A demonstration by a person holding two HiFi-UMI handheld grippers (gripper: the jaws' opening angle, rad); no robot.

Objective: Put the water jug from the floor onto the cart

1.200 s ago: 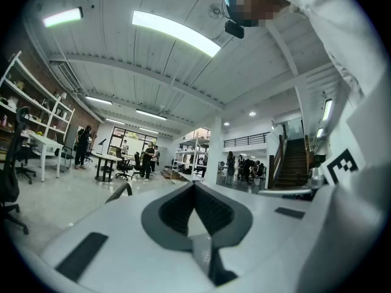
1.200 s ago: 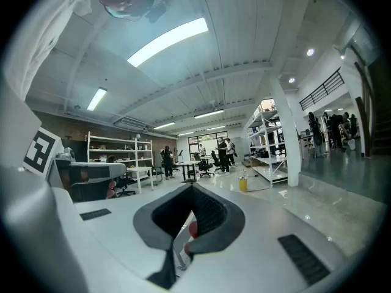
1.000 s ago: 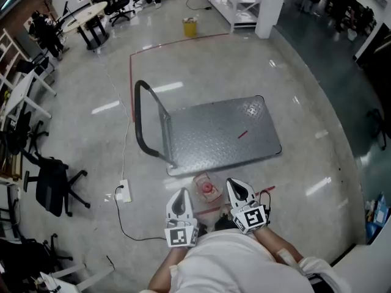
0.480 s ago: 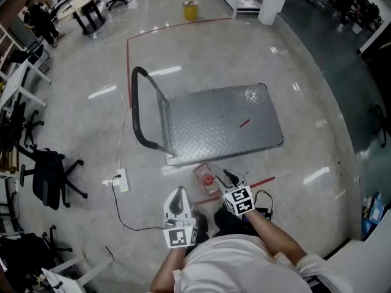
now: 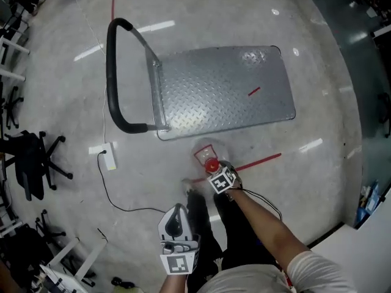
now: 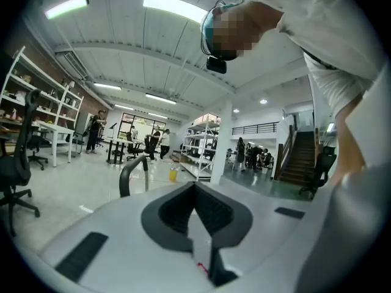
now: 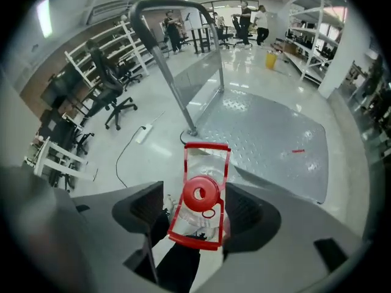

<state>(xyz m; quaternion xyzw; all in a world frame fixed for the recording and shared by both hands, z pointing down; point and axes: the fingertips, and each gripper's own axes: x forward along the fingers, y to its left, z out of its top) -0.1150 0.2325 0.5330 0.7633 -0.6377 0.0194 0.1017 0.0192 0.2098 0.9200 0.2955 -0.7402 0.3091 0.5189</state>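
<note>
The clear water jug with a red cap and red handle frame stands on the floor just in front of the grey cart. My right gripper points steeply down over it. In the right gripper view the jug sits between the jaws of the right gripper; the jaws have just been opening, stand wide, and show no clear press on it. My left gripper hangs back near the person's legs, and in its own view the left gripper looks shut and empty, aimed level across the room.
The cart's black handle rises at its left end. A power strip with a cable lies left of the jug, and an office chair stands further left. A red tape line runs beside the jug. The person's dark trouser legs are behind it.
My right gripper has dropped from near the body to the jug, tipped downward, and its jaws have opened around the jug. The left gripper has sunk lower in the head view.
</note>
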